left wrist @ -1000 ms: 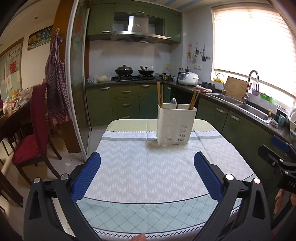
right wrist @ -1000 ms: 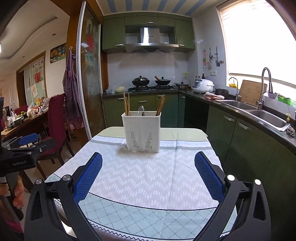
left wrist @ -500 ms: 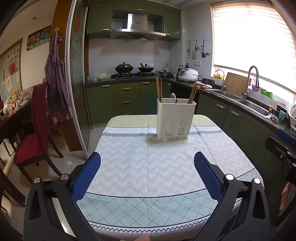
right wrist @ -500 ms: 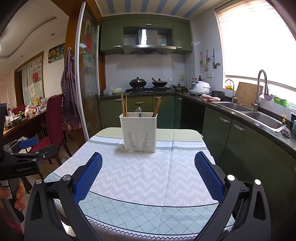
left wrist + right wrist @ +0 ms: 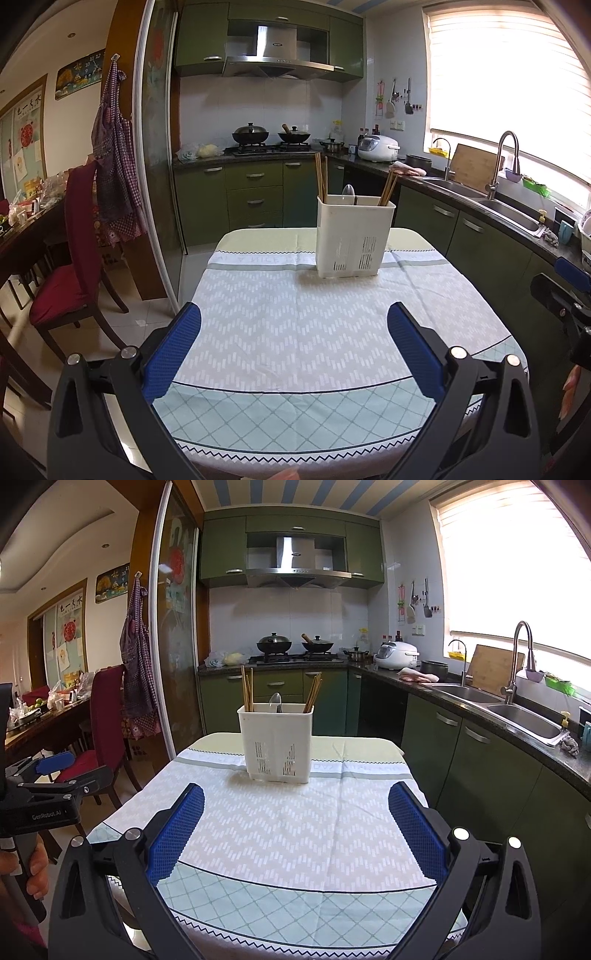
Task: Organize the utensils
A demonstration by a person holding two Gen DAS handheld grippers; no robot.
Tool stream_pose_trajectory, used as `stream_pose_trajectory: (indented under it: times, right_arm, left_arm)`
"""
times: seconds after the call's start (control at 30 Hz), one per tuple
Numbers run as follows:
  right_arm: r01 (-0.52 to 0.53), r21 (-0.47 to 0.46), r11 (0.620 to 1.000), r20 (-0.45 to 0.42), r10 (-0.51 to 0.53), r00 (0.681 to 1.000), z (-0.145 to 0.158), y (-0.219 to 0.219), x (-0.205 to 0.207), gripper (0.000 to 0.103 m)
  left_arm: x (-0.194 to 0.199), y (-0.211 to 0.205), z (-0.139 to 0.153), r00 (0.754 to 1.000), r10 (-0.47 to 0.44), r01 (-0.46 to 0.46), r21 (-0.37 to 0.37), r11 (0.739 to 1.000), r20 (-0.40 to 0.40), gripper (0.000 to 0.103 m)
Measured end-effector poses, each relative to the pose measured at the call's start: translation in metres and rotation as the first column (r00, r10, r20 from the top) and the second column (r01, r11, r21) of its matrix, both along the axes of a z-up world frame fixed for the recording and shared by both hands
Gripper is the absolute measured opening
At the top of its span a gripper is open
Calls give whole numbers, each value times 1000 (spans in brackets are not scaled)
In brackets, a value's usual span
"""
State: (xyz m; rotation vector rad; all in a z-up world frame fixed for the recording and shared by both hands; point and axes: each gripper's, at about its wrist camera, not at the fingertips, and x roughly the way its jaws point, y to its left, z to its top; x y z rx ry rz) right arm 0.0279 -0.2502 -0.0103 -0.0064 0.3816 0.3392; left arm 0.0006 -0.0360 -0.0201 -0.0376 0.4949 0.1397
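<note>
From your left wrist camera, the left gripper (image 5: 293,319) hangs over the near edge of the table in its pale chevron-and-lattice tablecloth (image 5: 295,332), blue-padded jaws spread wide with nothing between them. The tall white plastic utensil caddy (image 5: 352,236) stands upright near the table's far edge, straight ahead and a little right of your jaw line. Two bundles of brown wooden chopsticks (image 5: 320,177) rise from it, one at the left end standing almost vertical, one at the right end leaning outward, with a metal spoon (image 5: 348,192) between them. At the right border you can see part of the other tool.

From your right wrist camera, the right gripper (image 5: 295,812) is likewise wide open and empty, over the near edge. Here the caddy (image 5: 275,742) sits ahead and slightly left of centre, well apart from the jaws. Which hand is nearer is hard to judge through the fisheye; they look about equal. The utensils' long axes run upward, so any pull will probably need to go up along them.
</note>
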Motion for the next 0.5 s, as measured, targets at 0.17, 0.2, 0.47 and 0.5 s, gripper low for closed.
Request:
stream_pose_trajectory:
  times: [0.17, 0.2, 0.47, 0.5]
  right_arm:
    - [1, -1, 1000, -1, -1, 1000, 0, 0, 0, 98]
    - [1, 1, 1000, 0, -1, 1000, 0, 0, 0, 98]
    - [2, 2, 1000, 1, -2, 1000, 0, 0, 0, 98]
    - [2, 3, 1000, 1, -2, 1000, 0, 0, 0, 98]
  left_arm:
    - [0, -3, -1, 1000, -4, 4, 3, 1000, -3, 96]
    - [0, -4, -1, 1000, -4, 4, 4, 1000, -2, 96]
    - [0, -4, -2, 1000, -4, 4, 4, 1000, -2, 96]
    - [0, -5, -2, 1000, -4, 4, 5, 1000, -2, 96]
